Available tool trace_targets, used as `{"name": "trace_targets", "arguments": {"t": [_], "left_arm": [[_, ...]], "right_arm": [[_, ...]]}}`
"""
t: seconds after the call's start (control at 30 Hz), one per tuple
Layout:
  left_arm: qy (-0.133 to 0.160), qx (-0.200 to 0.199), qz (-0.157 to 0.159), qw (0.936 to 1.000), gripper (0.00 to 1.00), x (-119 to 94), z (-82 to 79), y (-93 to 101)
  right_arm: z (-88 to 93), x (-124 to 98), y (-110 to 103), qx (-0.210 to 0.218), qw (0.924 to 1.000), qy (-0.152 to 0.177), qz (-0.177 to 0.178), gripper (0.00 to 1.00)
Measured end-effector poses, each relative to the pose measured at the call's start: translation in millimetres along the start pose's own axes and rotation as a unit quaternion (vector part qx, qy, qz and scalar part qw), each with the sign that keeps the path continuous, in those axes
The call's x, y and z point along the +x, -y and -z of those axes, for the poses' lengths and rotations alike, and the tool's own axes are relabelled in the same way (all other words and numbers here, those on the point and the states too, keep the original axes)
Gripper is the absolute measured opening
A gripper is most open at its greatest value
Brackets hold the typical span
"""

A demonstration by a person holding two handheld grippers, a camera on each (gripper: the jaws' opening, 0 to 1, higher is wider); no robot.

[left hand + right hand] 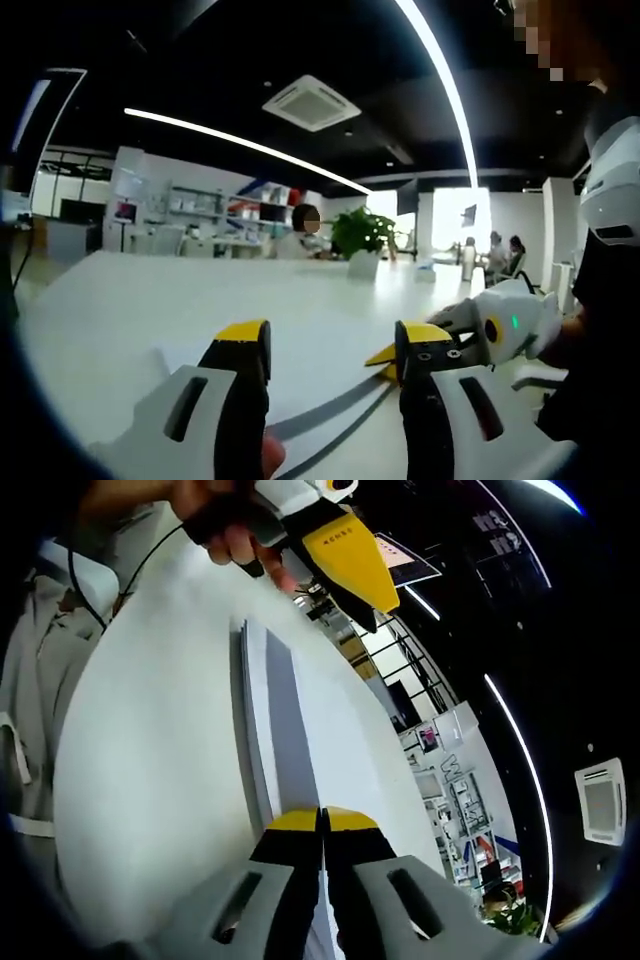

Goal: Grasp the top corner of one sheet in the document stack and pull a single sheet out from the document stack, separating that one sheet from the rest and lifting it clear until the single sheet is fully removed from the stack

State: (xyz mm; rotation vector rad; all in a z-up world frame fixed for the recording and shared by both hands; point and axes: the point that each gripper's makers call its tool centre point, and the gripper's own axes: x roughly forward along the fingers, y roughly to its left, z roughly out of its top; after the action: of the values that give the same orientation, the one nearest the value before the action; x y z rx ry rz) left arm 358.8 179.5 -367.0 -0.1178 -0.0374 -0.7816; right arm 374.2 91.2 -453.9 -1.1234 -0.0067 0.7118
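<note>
The stack of paper [262, 710] lies flat on a long white table [150, 780]. In the right gripper view it runs away from the camera as a narrow pile, with grey layered edges showing along one side and a grey band [290, 730] along its top. In the left gripper view the same stack [330, 410] shows low down as a pale sheet with a grey edge, passing between that view's two jaws.

The right gripper [321, 820] has its yellow-tipped jaws pressed together with no gap between them, right at the near end of the stack. It seems to pinch the edge of a sheet there, though the tips hide the contact, so what it holds is not sure.

The left gripper [330, 335] stands wide open, its jaws well apart above the table and holding nothing. In the right gripper view the same tool [350, 565] hangs over the far end of the stack, gripped by a hand [225, 535], with a black cable [95, 585] trailing from it.

The right gripper also comes into the left gripper view from the right [385, 355], its yellow tip low at the stack.

Farther off, the left gripper view shows a potted plant [362, 240] on the table, people seated beyond it, shelves along the back wall and a ceiling vent [311, 102] between long light strips.
</note>
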Motion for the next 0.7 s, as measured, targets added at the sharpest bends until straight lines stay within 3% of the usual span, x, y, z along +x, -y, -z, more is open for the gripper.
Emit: {"name": "trace_targets", "arguments": {"t": [0.13, 0.47, 0.7], "left_arm": [[0.003, 0.001, -0.006, 1.0, 0.5, -3, -1.5, -3.1], [0.015, 0.0, -0.011, 0.9998, 0.5, -4, -6.1, -5.1], [0.016, 0.002, -0.02, 0.9997, 0.49, -11, -7.0, -12.2]], "right_arm": [[0.8, 0, 2, 0.024, 0.9997, 0.005, -0.003, 0.02], [0.5, 1, 3, 0.036, 0.9993, 0.005, -0.014, 0.02], [6.6, -2, 16, 0.045, 0.9989, -0.001, 0.01, 0.02]]}}
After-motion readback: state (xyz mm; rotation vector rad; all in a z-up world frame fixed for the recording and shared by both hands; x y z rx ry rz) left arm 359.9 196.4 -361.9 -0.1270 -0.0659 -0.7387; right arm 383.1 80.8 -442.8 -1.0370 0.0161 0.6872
